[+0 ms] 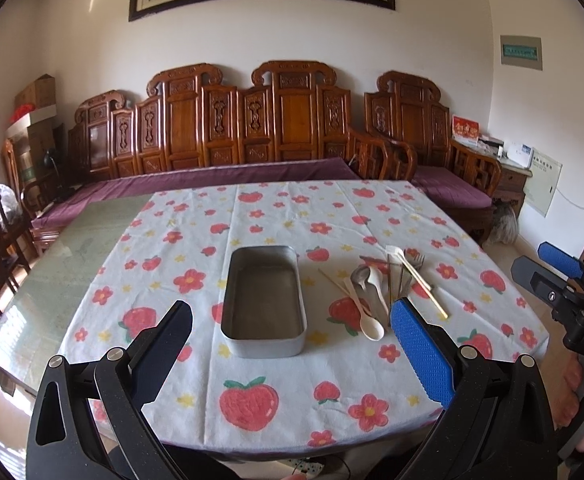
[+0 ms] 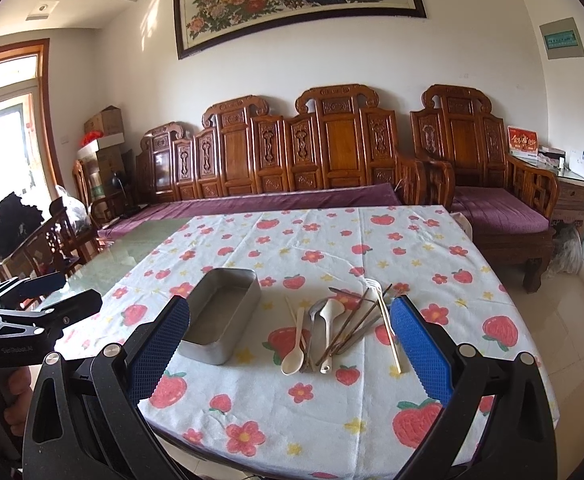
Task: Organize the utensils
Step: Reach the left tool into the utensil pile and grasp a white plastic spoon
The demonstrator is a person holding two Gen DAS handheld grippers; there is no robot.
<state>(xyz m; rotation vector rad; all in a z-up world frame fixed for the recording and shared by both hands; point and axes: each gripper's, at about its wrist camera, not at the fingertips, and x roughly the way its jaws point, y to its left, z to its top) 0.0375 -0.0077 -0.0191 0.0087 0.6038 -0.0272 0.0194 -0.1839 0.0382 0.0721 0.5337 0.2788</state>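
A loose pile of utensils (image 2: 339, 328) (cream plastic spoons, metal spoon and forks, dark and pale chopsticks) lies on the strawberry-print tablecloth (image 1: 252, 392). Just left of it sits a rectangular metal tin (image 1: 266, 300), holding nothing. The left gripper (image 1: 292, 344) and right gripper (image 2: 292, 344) hover above the near table edge, jaws spread, gripping nothing.

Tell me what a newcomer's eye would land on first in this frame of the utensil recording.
Probably the strawberry-and-flower tablecloth covering most of the table, with an empty metal tin at its middle. Just right of the tin lies a jumbled pile of utensils: cream spoons, metal spoons, forks and chopsticks, overlapping. The left gripper and right gripper both hang open above the near edge, holding nothing.
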